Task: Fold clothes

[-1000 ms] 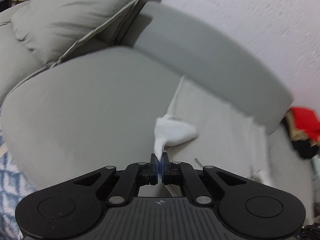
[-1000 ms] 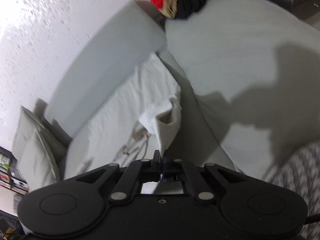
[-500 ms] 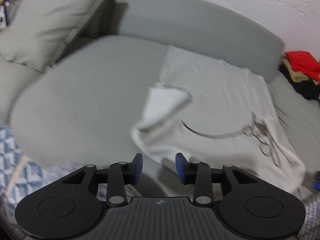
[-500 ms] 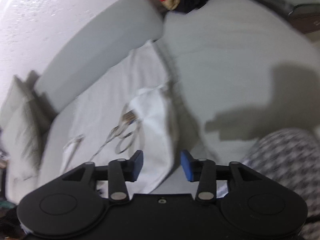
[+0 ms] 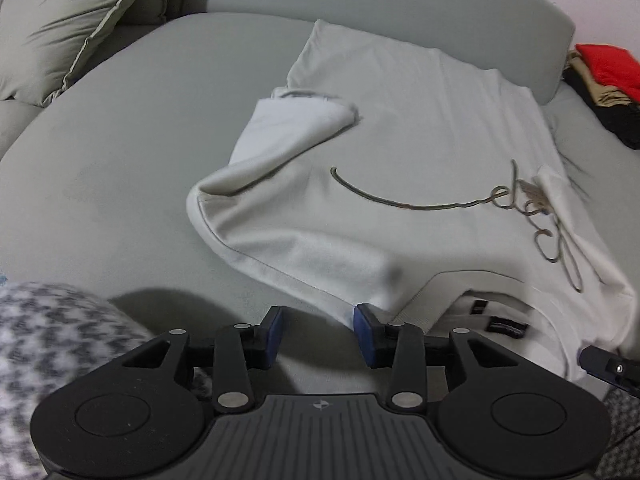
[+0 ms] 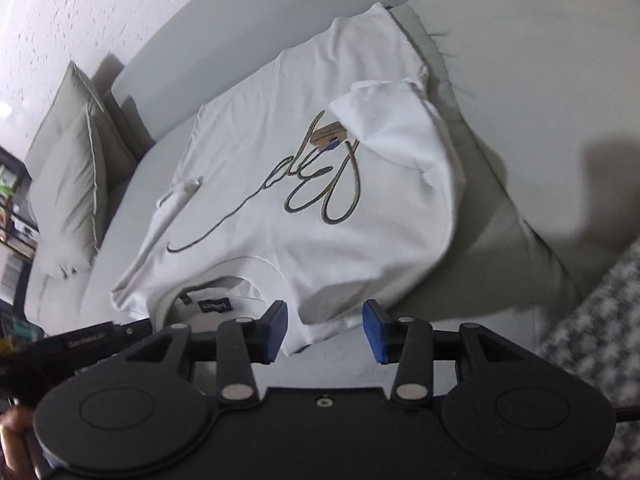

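The shirt (image 6: 304, 184) is laid lengthwise away from both spread, empty grippers (image 5: 319, 330) (image 6: 325, 330), its collar end nearest, shoulders just ahead of each

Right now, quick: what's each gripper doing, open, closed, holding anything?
Left gripper: open, empty, at the white T-shirt's shoulder edge.
Right gripper: open, empty, at the shirt's other shoulder edge.

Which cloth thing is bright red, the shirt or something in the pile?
The top piece of the pile at the sofa's far right is bright red; tan and black clothes lie under it. The T-shirt spread on the sofa is white with dark script.
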`<state>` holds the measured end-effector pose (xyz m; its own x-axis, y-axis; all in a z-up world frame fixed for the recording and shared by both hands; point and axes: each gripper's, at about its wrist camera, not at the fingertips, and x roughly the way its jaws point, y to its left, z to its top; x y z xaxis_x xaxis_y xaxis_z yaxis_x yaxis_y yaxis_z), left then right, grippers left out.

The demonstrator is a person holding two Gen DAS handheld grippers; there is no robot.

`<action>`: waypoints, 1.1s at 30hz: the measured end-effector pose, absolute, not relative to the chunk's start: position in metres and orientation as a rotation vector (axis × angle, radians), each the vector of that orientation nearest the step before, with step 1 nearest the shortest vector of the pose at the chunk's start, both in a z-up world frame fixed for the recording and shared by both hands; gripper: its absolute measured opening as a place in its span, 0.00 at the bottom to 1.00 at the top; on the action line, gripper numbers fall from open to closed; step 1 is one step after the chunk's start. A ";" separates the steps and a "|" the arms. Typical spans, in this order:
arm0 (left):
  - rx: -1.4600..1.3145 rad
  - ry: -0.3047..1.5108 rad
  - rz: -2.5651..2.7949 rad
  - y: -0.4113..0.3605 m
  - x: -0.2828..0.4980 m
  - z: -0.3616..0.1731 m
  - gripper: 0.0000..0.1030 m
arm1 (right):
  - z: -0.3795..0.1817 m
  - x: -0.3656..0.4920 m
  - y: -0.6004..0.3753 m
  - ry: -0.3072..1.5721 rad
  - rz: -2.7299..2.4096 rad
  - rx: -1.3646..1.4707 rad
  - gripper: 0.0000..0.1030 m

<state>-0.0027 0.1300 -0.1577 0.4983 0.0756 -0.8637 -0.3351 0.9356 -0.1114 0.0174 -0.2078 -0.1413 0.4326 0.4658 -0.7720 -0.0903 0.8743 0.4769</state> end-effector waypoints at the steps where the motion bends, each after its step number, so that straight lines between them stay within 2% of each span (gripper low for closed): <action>1: -0.280 1.015 0.253 0.128 -0.003 -0.158 0.30 | -0.144 0.018 -0.204 1.067 0.350 0.364 0.34; 2: -0.276 1.007 0.250 0.126 -0.003 -0.157 0.23 | -0.143 0.018 -0.202 1.058 0.343 0.340 0.29; 3: -0.253 0.997 0.234 0.121 -0.003 -0.156 0.05 | -0.142 0.017 -0.201 1.049 0.339 0.328 0.22; 4: -0.210 0.988 0.234 0.115 -0.003 -0.153 0.00 | -0.140 0.016 -0.201 1.040 0.335 0.316 0.03; 9: -0.123 1.012 0.274 0.105 -0.015 -0.137 0.00 | -0.127 0.012 -0.202 1.009 0.317 0.273 0.03; 12: -0.112 1.123 0.313 0.111 -0.017 -0.145 0.00 | -0.124 0.014 -0.208 1.064 0.305 0.262 0.03; 15: -0.160 1.180 0.298 0.121 -0.023 -0.153 0.01 | -0.133 0.018 -0.213 1.145 0.304 0.288 0.08; 17: -0.159 1.166 0.287 0.123 -0.028 -0.149 0.07 | -0.133 0.015 -0.223 1.166 0.315 0.334 0.25; 18: -0.146 1.141 0.281 0.122 -0.031 -0.144 0.12 | -0.129 0.013 -0.228 1.150 0.325 0.354 0.29; 19: -0.132 1.114 0.275 0.121 -0.032 -0.138 0.12 | -0.125 0.011 -0.231 1.121 0.333 0.366 0.30; 21: -0.082 1.056 0.265 0.112 -0.022 -0.129 0.14 | -0.115 0.012 -0.237 1.057 0.334 0.369 0.30; 24: -0.009 0.973 0.251 0.100 -0.006 -0.116 0.28 | -0.111 0.026 -0.232 0.990 0.333 0.330 0.27; 25: 0.010 0.982 0.252 0.097 -0.001 -0.122 0.29 | -0.111 0.033 -0.228 0.973 0.336 0.311 0.24; 31: 0.122 1.035 0.259 0.080 0.026 -0.153 0.30 | -0.139 0.060 -0.209 1.004 0.224 0.161 0.24; 33: 0.162 1.065 0.237 0.079 0.012 -0.151 0.30 | -0.144 0.048 -0.217 1.027 0.200 0.151 0.21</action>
